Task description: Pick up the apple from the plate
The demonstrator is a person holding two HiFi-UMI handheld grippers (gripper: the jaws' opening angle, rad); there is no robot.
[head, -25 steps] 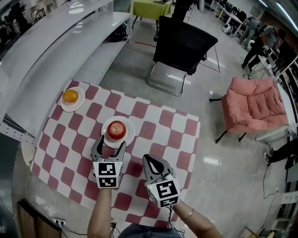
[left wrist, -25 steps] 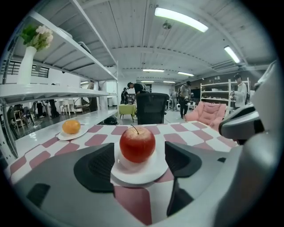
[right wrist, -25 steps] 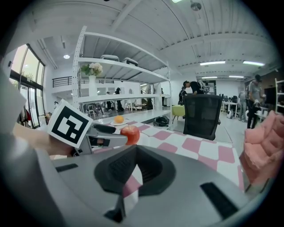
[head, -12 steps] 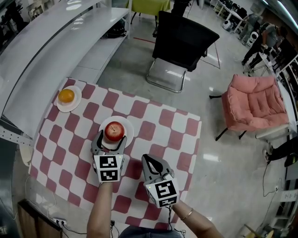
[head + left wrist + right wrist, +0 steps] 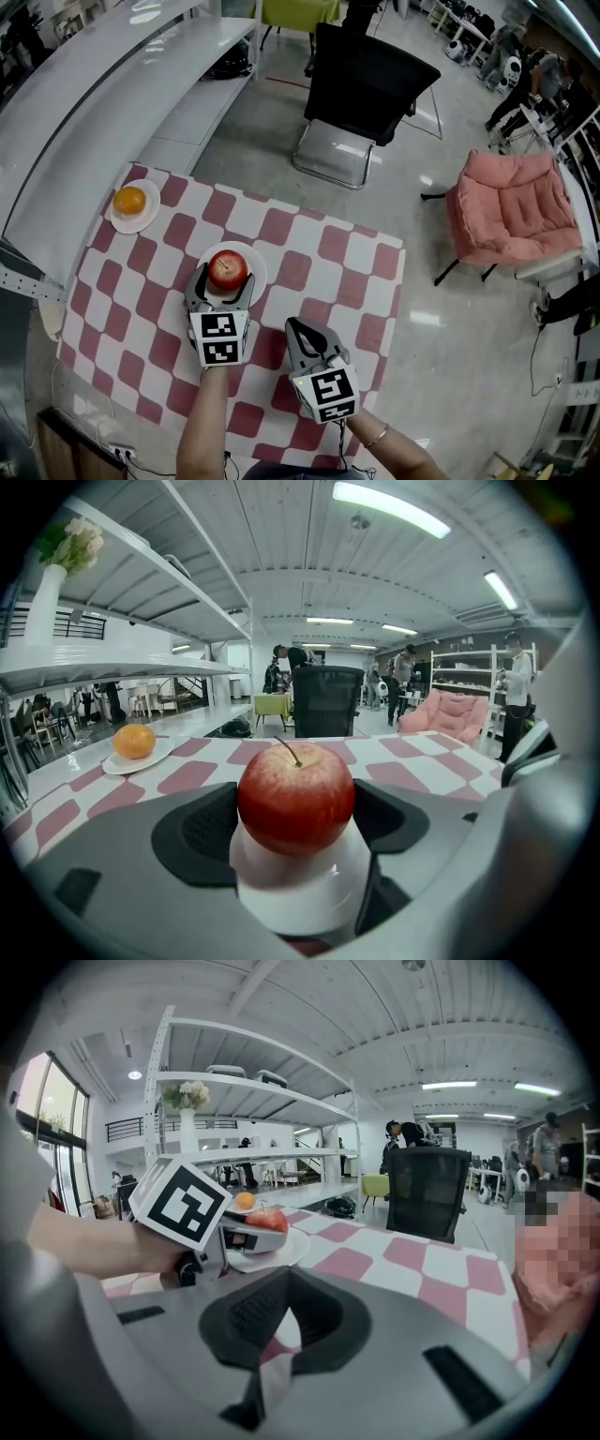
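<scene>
A red apple (image 5: 228, 269) (image 5: 295, 799) stands upright on a small white plate (image 5: 256, 266) (image 5: 300, 897) on the red-and-white checked table (image 5: 319, 272). My left gripper (image 5: 223, 284) (image 5: 296, 825) is open, one dark pad on each side of the apple, very close to its skin; the apple still rests on the plate. My right gripper (image 5: 293, 325) (image 5: 286, 1274) hovers low over the cloth, to the right of and nearer than the plate, its jaws shut on nothing. In the right gripper view the apple (image 5: 267, 1220) shows past the left gripper's marker cube (image 5: 180, 1202).
An orange (image 5: 129, 200) (image 5: 134, 741) lies on a second white plate (image 5: 147, 215) at the table's far left. A black chair (image 5: 370, 89) stands beyond the table's far edge, a pink armchair (image 5: 511, 211) to the right, a white counter (image 5: 103, 84) along the left.
My left gripper has slid forward, so its jaws now flank the apple instead of stopping short of the plate. The right gripper has hardly moved.
</scene>
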